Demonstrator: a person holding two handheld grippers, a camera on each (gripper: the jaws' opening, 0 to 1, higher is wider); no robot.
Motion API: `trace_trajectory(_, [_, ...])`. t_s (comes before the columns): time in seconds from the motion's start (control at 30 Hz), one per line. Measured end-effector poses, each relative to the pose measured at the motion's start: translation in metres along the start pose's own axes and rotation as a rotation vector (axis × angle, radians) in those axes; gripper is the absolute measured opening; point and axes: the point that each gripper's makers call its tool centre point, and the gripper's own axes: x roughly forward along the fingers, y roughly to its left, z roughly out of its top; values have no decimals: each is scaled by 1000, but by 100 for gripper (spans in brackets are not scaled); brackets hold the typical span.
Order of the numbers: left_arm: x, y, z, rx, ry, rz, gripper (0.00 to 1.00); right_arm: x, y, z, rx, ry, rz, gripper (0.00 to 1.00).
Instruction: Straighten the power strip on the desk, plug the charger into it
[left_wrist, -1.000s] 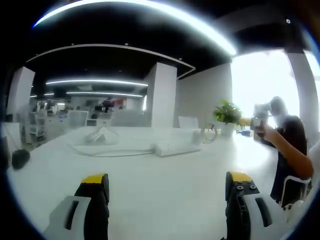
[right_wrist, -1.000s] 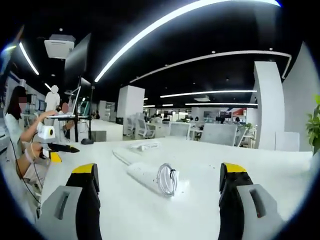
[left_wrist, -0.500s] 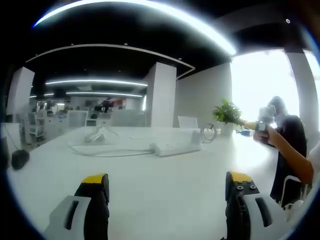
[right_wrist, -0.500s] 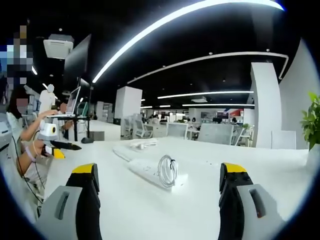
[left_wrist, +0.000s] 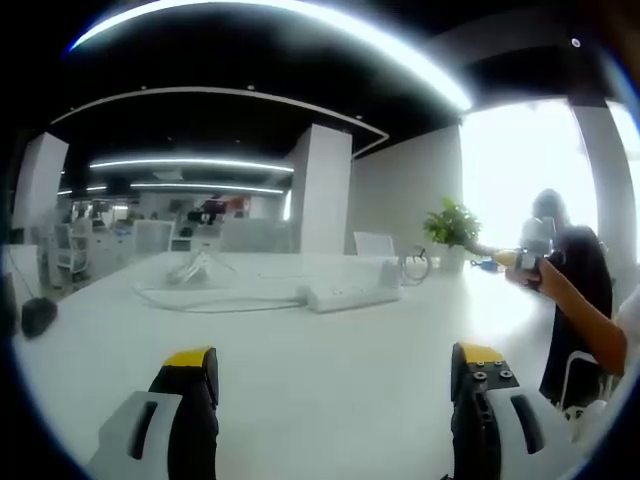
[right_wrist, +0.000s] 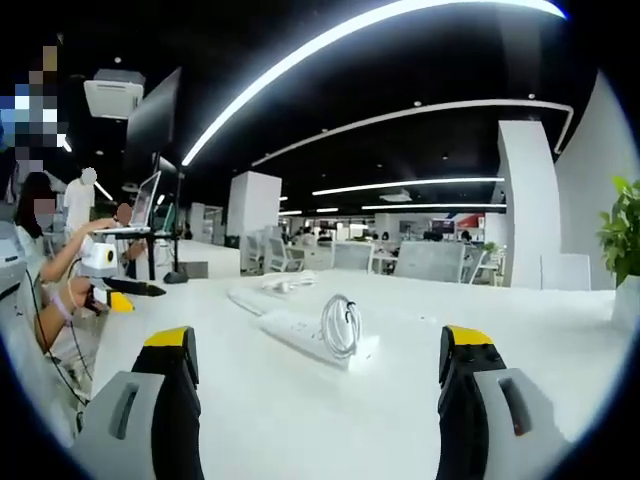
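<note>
White desk (left_wrist: 300, 380), open office behind. White strip (right_wrist: 312, 337) lies flat mid-desk, coiled cable (right_wrist: 340, 325) upright against it. Left gripper (left_wrist: 330, 375) and right gripper (right_wrist: 315, 375) gape wide, empty.

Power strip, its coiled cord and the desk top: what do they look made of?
The power strip looks like white moulded plastic with a smooth, dull surface and rounded edges. The coiled cord on its end looks like a pale rubbery or plastic-sheathed cable, bending in tight, even loops. The desk looks like a white laminate or painted board, flat with a soft sheen from the ceiling lights; the exact material is unclear.
</note>
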Motion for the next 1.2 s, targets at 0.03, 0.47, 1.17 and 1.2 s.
trace_trajectory(0.03, [0,0,0,1,0,1,99,0,0,-1,2,2,-2,100])
trace_trajectory(0.47, [-1,4,0,-1,-2,6,99,-9,0,-19,12,26,-29,100])
trace_trajectory(1.17, [-3,5,0,-2,-2,13,99,-17,-3,-28,29,36,-62,100])
trace_trajectory(1.2, [-3,5,0,-3,-2,16,99,-17,-3,-28,32,36,-63,100])
